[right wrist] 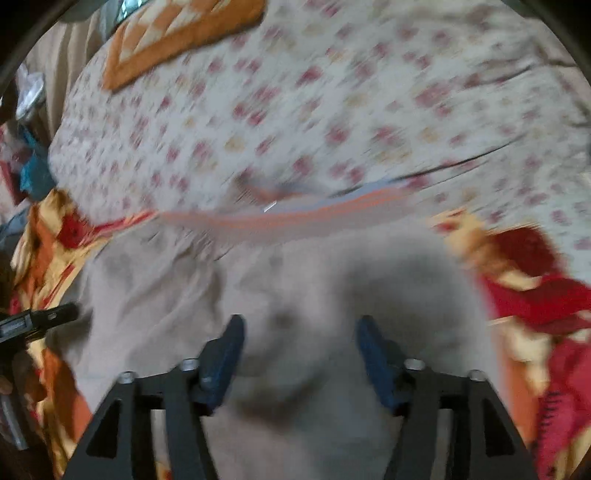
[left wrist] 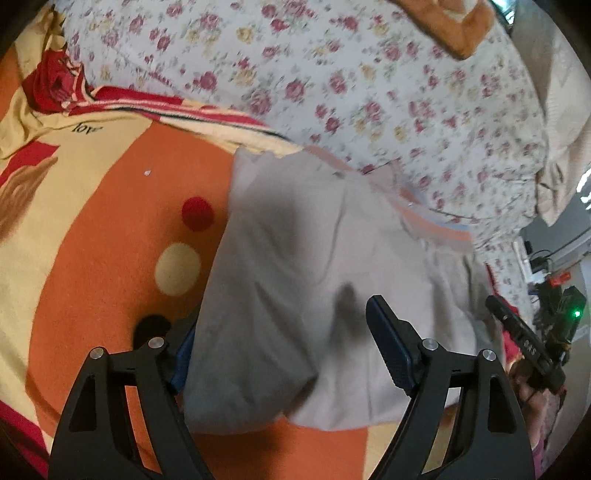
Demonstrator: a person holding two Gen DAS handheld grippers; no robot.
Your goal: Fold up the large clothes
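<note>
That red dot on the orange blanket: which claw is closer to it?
Left. The left claw sits at the grey garment's edge, just below the red dot. The right claw shows past the garment's far side.

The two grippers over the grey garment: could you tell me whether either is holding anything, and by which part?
Nothing is held. The left gripper and the right gripper both stand open above the grey garment.

The pale grey folded cotton garment (left wrist: 295, 280) hides most of the left gripper's blue left finger pad (left wrist: 186, 347). The right wrist view is smeared throughout; the white floral bedsheet (right wrist: 332, 103) shows only blotches, and the orange patterned cushion (right wrist: 177, 33) is cut off by the top edge.
</note>
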